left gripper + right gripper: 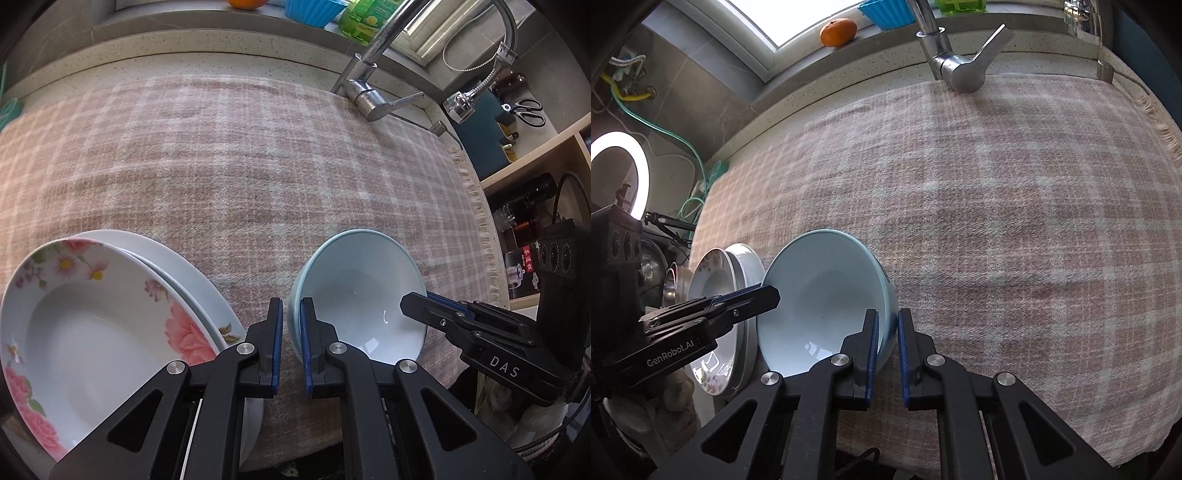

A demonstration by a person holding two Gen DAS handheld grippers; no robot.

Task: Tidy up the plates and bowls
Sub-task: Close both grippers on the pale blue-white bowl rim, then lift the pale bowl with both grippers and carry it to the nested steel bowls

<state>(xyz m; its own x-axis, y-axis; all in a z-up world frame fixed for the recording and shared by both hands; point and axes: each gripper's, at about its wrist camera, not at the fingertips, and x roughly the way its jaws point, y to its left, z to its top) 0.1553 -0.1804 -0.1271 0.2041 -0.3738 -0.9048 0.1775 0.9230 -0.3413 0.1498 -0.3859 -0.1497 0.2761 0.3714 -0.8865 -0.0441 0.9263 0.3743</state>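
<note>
**Asker:** What are the two claws doing?

**Describer:** Both are clamped on one pale blue bowl (360, 295), each on an opposite side of its rim. The left gripper (291, 343) has its blue-padded jaws drawn narrow over the bowl's left wall, one pad inside, one outside. The right gripper (886, 347) pinches the right wall the same way.

**Asker:** Where does the bowl sit?

**Describer:** At the near edge of a counter covered by a pink and cream checked cloth (240, 166). Its mouth faces up, tilted slightly. It is round, so it has no long axis to speak of.

**Asker:** Is anything beside it?

**Describer:** To its left lies a stack of plates: a floral plate (92, 321) with pink roses on its rim rests on a plain white plate (177, 258). The stack is near the bowl but not touching it.

**Asker:** And farther back?

**Describer:** A chrome tap (369, 92) stands at the cloth's far edge. On the ledge behind it are an orange (838, 32) and a blue ribbed cup (314, 11).
</note>
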